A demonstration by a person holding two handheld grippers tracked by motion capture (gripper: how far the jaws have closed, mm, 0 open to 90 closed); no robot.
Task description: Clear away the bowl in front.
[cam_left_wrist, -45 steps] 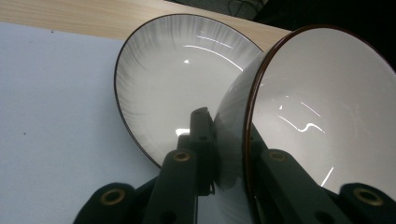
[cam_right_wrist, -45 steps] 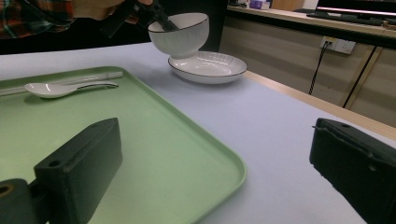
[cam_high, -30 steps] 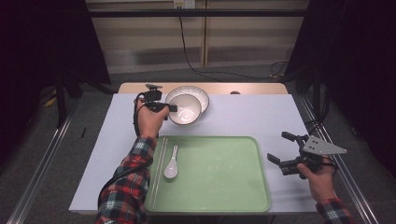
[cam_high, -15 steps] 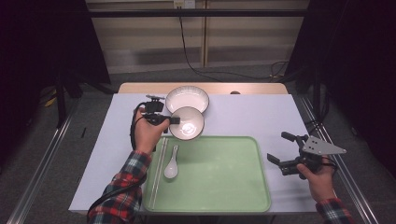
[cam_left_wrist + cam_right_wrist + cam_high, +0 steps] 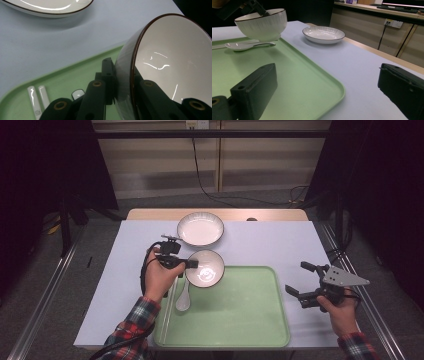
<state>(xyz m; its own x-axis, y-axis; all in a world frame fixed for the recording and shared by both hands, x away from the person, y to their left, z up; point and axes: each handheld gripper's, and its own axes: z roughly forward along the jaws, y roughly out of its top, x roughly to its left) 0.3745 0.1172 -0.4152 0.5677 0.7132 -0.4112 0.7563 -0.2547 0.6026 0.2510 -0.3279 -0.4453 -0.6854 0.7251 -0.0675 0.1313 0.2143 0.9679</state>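
My left gripper (image 5: 193, 264) is shut on the rim of a white ribbed bowl (image 5: 207, 269) with a dark edge. One jaw is inside the bowl (image 5: 175, 62) and one outside. The bowl (image 5: 262, 23) hangs tilted at the far left edge of the green tray (image 5: 235, 320); whether it touches the tray I cannot tell. A white shallow plate (image 5: 200, 228) sits behind it on the table. A white spoon (image 5: 182, 298) lies on the tray's left part. My right gripper (image 5: 298, 278) rests open beside the tray's right edge, nothing between its jaws.
Two white chopsticks (image 5: 37, 100) lie along the tray's left rim next to the spoon (image 5: 78, 94). The pale table (image 5: 280, 245) ends in a wooden strip at the back. Metal rails run along both sides.
The left gripper has carried the bowl from over the plate toward the near side, to the tray's far left edge. The right gripper has stayed still.
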